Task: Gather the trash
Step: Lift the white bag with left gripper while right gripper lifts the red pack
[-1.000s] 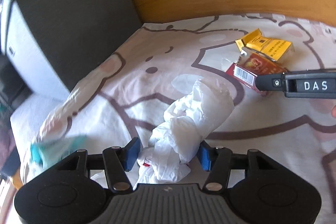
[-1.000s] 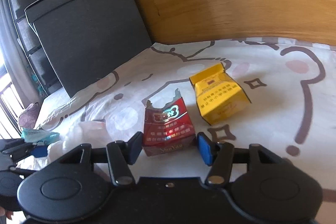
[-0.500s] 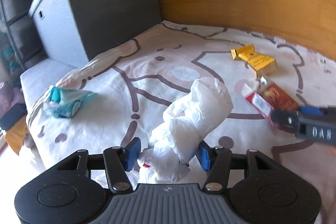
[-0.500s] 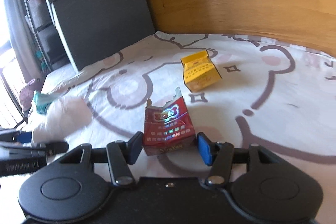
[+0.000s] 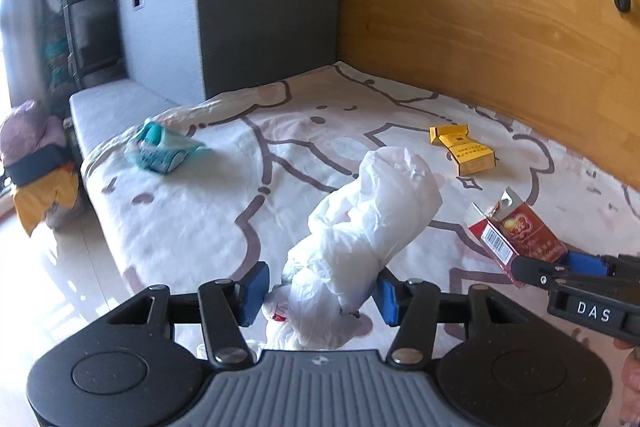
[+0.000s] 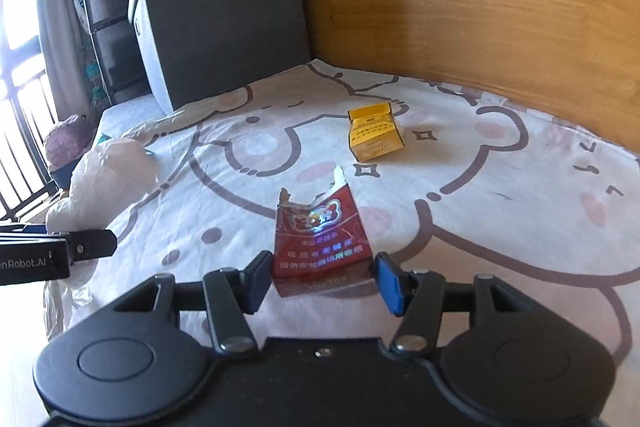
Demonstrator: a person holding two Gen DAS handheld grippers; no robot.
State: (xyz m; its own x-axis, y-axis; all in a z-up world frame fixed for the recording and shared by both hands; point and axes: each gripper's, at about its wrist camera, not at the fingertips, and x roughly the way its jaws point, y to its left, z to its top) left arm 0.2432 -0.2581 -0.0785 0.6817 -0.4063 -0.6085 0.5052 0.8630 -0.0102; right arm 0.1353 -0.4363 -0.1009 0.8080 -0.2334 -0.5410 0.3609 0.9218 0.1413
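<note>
My left gripper is shut on a crumpled white plastic bag, which sticks up and away from the blue pads. My right gripper is shut on a torn red cigarette pack, held upright above the bed sheet. In the left wrist view the red pack and the right gripper sit at the lower right. The white bag and the left gripper show at the left of the right wrist view. A yellow cigarette pack lies on the sheet beyond both.
A teal wrapper lies near the bed's left edge. A grey storage box stands at the bed's far corner against the wooden headboard. Pale floor and a pile of bags lie left of the bed.
Both grippers have drawn back and risen a little from the headboard, each keeping its load. The yellow pack now lies farther off, and the teal wrapper and floor have come into view.
</note>
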